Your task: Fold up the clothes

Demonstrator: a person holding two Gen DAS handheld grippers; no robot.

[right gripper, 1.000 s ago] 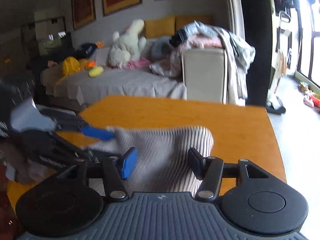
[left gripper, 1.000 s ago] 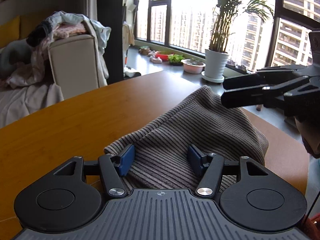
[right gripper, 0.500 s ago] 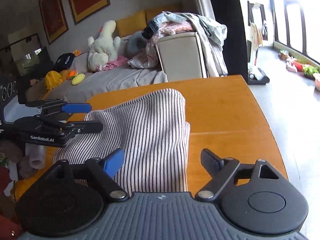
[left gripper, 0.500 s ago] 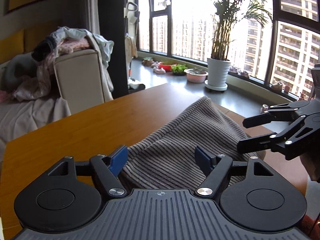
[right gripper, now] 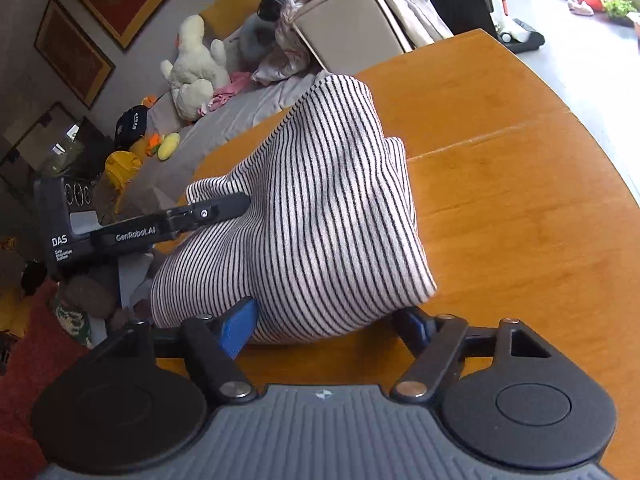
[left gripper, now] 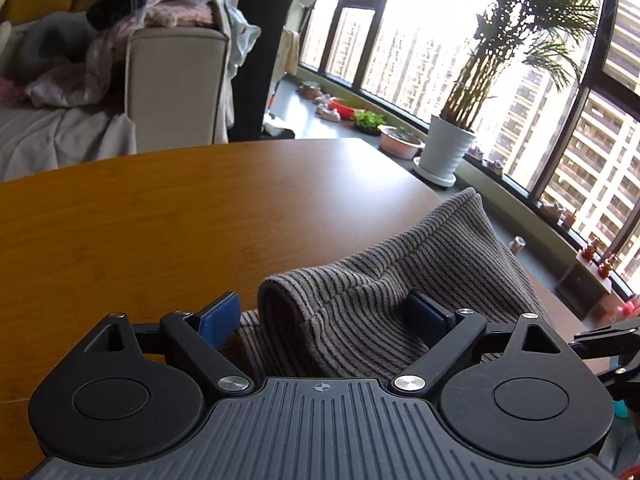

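Item: grey-and-black striped knit garment (right gripper: 320, 208), bunched on the orange wooden surface (right gripper: 520, 208). Left tongs (left gripper: 324, 314) and right tongs (right gripper: 328, 326) both spread wide, straddling its folds, gripping nothing. Advice: pinch matching corners before lifting evenly.

The sweater (right gripper: 320, 208) is showing pale grey with thin dark stripes, sitting on the orange-brown table (right gripper: 520, 200). The left gripper (left gripper: 324, 320) and right gripper (right gripper: 328, 328) are showing black with blue pads (left gripper: 218, 314). Beyond the table, a white pot (left gripper: 446, 152) is gleaming.
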